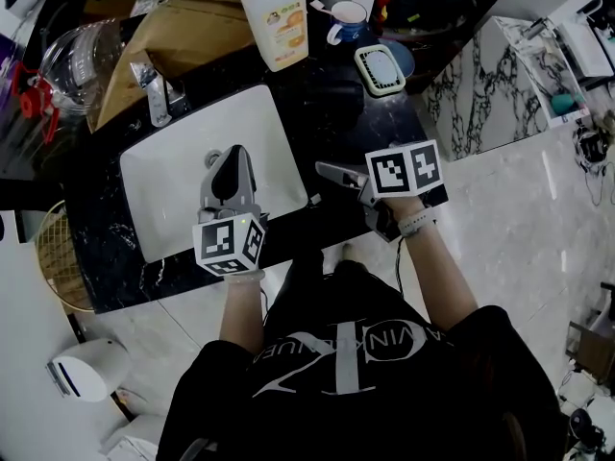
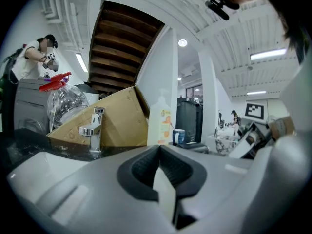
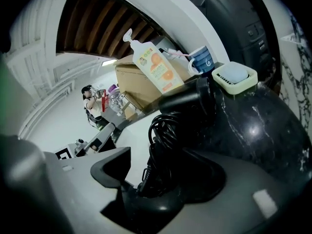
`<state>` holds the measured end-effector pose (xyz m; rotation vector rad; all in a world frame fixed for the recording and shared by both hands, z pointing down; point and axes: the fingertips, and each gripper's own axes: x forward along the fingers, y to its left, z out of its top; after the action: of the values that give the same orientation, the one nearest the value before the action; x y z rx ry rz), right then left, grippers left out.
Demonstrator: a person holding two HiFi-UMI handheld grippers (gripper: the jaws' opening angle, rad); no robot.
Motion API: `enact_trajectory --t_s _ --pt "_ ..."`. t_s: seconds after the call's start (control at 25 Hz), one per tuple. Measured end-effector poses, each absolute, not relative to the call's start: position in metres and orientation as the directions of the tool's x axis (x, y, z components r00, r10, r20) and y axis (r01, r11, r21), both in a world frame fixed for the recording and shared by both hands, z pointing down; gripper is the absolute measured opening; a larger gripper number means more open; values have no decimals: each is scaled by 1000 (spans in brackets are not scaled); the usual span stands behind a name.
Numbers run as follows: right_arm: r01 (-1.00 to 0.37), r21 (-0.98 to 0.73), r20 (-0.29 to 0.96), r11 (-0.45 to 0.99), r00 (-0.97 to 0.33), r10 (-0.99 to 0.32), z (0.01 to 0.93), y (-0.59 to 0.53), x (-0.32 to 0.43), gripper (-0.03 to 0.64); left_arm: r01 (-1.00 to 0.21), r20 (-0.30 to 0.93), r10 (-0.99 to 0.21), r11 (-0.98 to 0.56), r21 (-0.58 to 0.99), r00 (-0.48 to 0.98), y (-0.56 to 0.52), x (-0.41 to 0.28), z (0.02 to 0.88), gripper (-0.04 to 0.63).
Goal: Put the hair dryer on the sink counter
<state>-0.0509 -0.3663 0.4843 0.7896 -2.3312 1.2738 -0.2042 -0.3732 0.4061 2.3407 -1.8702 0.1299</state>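
Observation:
In the right gripper view a black hair dryer (image 3: 183, 104) with its coiled black cord (image 3: 163, 140) lies on the glossy black sink counter (image 3: 263, 126). It sits between the jaws of my right gripper (image 3: 163, 177). The dryer rests against the right jaw, and a strip of white basin shows between the cord and the left jaw, so the gripper is open. In the head view the right gripper (image 1: 332, 174) reaches over the counter (image 1: 327, 99) just right of the white sink (image 1: 173, 176); the dryer is lost against the dark stone there. My left gripper (image 1: 231, 171) hovers over the basin, shut and empty.
Along the back of the counter stand a white soap bottle (image 1: 276, 17), a blue mug (image 1: 348, 19) and a pale green soap dish (image 1: 380, 70). A chrome faucet (image 1: 154, 89), a cardboard box (image 1: 183, 27) and a clear jug (image 1: 82, 51) sit behind the sink. A wire basket (image 1: 62, 257) hangs at the left.

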Motion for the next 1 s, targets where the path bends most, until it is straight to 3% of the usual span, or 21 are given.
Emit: enact_trajectory --t_s 0.24,0.48,0.64,1.0 --pt "-681 -534 564 502 -729 -389 474 -371 -32 148 -977 155 -965 -206 55 212 -368 -204 403 0" --pt "-703 -467 525 536 -708 -472 462 -374 -22 40 -978 145 -968 -200 53 206 -357 -202 397 0" --pt "-718 -407 491 565 -694 -527 451 -376 -17 3 -980 136 -971 -192 50 197 -348 -203 393 0" --pt "-715 -340 414 611 -697 -586 430 -369 -6 2 -987 116 -980 -158 38 161 -324 -207 382 0"
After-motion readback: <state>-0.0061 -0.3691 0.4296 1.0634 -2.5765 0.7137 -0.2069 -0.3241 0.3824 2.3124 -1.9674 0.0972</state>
